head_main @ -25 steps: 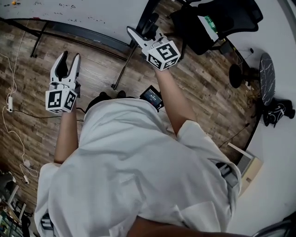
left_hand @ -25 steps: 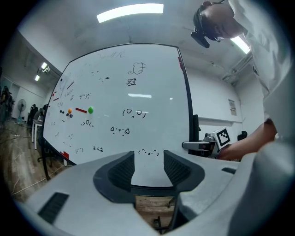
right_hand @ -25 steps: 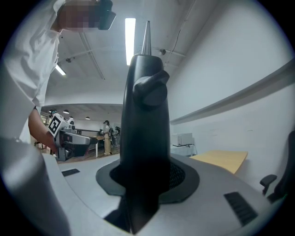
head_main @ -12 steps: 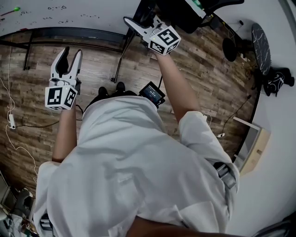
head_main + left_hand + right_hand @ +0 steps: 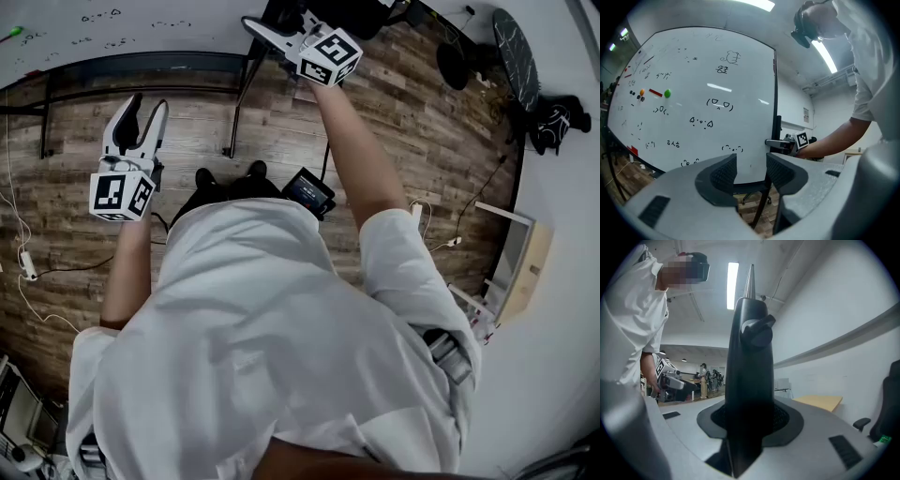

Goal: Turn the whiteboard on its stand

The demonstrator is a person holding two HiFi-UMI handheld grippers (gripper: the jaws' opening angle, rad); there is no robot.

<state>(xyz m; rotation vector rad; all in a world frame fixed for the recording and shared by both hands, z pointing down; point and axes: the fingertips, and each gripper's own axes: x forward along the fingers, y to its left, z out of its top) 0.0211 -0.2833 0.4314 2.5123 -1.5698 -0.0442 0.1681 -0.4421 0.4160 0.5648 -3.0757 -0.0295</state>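
Note:
The whiteboard (image 5: 122,28) fills the top left of the head view, and its scribbled white face (image 5: 703,103) spreads across the left gripper view. My right gripper (image 5: 267,30) grips the black upright post (image 5: 752,357) at the board's right edge, just below a round knob (image 5: 757,331). The post fills the gap between the jaws of the right gripper (image 5: 750,418), which have just eased open a little. My left gripper (image 5: 141,108) hangs open in front of the board with nothing in it. In its own view the left gripper (image 5: 751,171) faces the board's lower right corner.
A black stand leg (image 5: 242,103) slants over the wood floor between my grippers. A round dark table (image 5: 514,47) and a black bag (image 5: 553,122) sit at the top right. A wooden box (image 5: 525,272) leans by the right wall. Cables (image 5: 28,262) trail on the left.
My right gripper with the post has moved up and left in the head view. The board's lower rail now lies more level across the view. The left gripper has turned slightly and stays open.

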